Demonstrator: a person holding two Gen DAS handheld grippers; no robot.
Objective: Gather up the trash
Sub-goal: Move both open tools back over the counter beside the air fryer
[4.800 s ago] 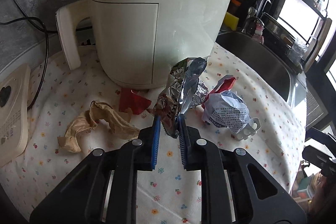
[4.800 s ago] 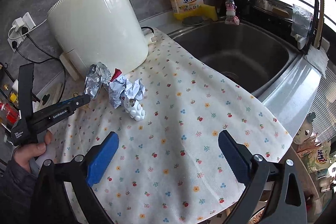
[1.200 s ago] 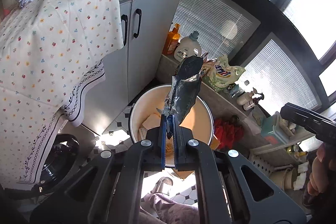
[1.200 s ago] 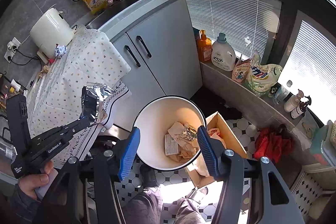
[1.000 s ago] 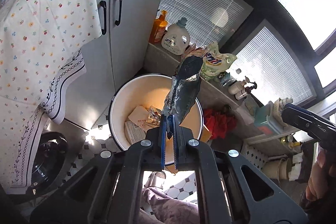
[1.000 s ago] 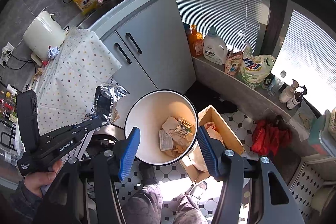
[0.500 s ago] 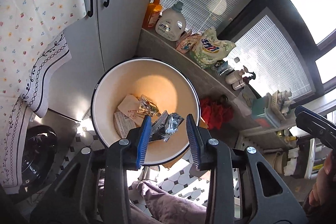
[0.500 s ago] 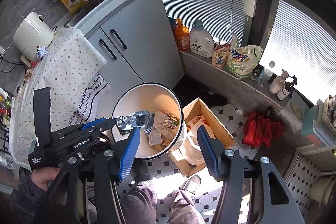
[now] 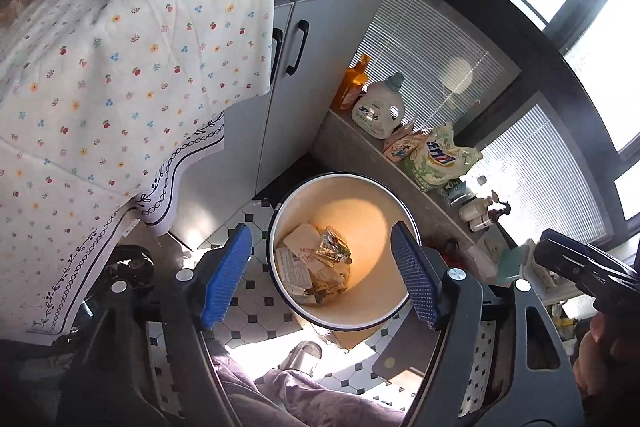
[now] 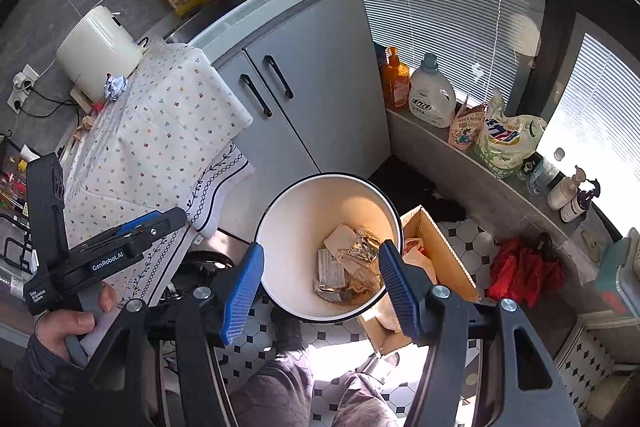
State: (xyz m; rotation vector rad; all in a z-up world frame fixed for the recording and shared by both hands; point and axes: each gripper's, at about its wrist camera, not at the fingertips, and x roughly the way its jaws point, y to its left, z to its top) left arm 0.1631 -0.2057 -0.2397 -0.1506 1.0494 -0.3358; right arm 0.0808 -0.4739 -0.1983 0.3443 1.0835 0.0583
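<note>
My left gripper [image 9: 320,277] hangs above the white round bin [image 9: 360,219], its jaws opening with nothing between them. My right gripper [image 10: 322,289] also hovers over the bin [image 10: 312,211], jaws opening and empty. Papers and wrappers [image 9: 316,255] lie in the bin, and a crumpled foil wrapper [image 10: 329,290] lies at the bottom. A crumpled white-and-blue wrapper [image 10: 116,85] rests on the floral cloth [image 10: 160,131] beside a white appliance [image 10: 98,51]. Brown paper [image 10: 84,125] lies farther along the counter.
An open cardboard box [image 10: 436,239] stands right of the bin. Detergent bottles and bags [image 10: 430,99] line a low ledge under the blinds. Grey cabinet doors [image 10: 320,87] stand behind the bin. A person's legs [image 10: 288,387] are below the grippers. A red cloth [image 10: 524,267] lies on the tiled floor.
The left gripper opened and the foil wrapper it held dropped into the bin. That gripper then swung back so that the counter shows. The right jaws widened slightly.
</note>
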